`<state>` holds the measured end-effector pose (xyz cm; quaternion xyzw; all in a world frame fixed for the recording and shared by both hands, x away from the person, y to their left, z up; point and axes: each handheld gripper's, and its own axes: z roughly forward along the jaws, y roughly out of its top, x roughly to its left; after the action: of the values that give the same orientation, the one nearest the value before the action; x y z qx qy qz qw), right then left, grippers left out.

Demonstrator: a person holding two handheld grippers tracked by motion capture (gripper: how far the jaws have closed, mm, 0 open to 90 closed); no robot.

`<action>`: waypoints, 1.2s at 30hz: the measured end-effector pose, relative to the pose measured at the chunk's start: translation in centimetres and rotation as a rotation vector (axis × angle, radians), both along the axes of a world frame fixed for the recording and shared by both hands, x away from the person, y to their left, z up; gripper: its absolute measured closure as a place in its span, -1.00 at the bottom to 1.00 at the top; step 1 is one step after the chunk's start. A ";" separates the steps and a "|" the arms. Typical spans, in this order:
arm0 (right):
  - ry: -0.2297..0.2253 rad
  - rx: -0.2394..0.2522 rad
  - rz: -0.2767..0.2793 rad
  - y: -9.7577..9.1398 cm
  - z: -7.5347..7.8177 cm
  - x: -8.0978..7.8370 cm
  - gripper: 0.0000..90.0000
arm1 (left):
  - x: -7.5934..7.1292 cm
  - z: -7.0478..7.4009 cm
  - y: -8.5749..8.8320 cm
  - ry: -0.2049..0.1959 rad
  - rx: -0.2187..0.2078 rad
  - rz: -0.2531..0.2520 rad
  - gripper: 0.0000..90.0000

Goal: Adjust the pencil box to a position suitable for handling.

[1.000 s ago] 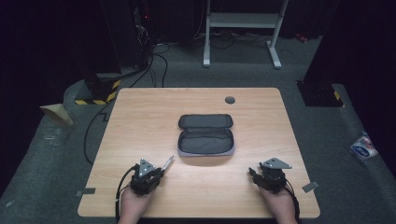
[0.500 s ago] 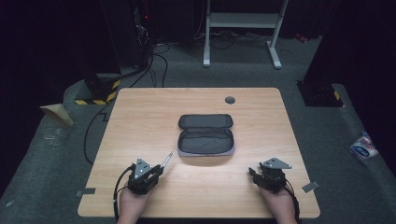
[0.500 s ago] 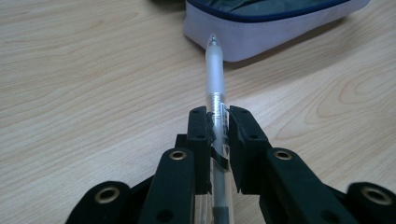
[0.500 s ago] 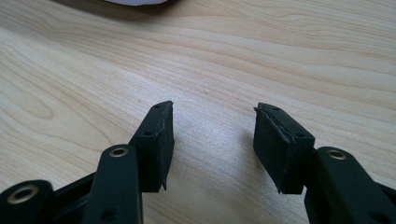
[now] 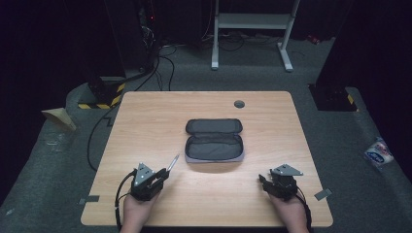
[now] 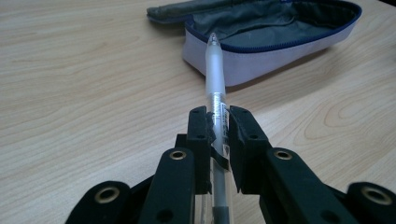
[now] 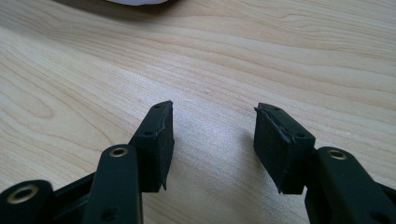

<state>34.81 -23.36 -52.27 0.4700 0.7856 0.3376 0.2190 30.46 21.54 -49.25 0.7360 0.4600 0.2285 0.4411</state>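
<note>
A grey pencil case (image 5: 214,141) lies unzipped and spread flat in the middle of the wooden table (image 5: 145,116). My left gripper (image 5: 154,177) sits at the front left, shut on a translucent white pen (image 5: 172,162) whose tip points up-right toward the case. In the left gripper view the pen (image 6: 215,79) runs out between the closed jaws toward the case's near wall (image 6: 261,58). My right gripper (image 5: 266,182) rests at the front right, jaws apart. In the right gripper view my right gripper (image 7: 212,135) has only bare wood between its fingers (image 7: 156,140).
A round cable hole (image 5: 239,104) sits near the table's far edge. Beyond the table are a white metal stand (image 5: 252,22), black cables (image 5: 160,58) and a striped floor marker (image 5: 99,102). Grey tape pieces (image 5: 322,194) lie by the front corners.
The left gripper with the pen has shifted slightly right and forward toward the case. The right gripper has stayed put.
</note>
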 end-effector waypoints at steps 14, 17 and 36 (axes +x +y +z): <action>0.005 0.006 -0.002 -0.1 0.0 0.1 0.03 | -0.2 0.6 0.6 -0.033 -0.025 0.034 0.75; 0.006 0.007 0.000 -0.1 0.0 0.1 0.01 | -0.2 0.8 0.7 -0.047 -0.027 0.035 0.75; 0.006 0.006 0.000 -0.1 0.0 0.1 0.01 | -0.6 1.7 0.9 -0.105 -0.050 0.038 0.75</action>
<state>34.90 -23.43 -52.28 0.4718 0.7851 0.3387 0.2151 29.90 22.40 -47.55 0.7028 0.4556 0.2638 0.4785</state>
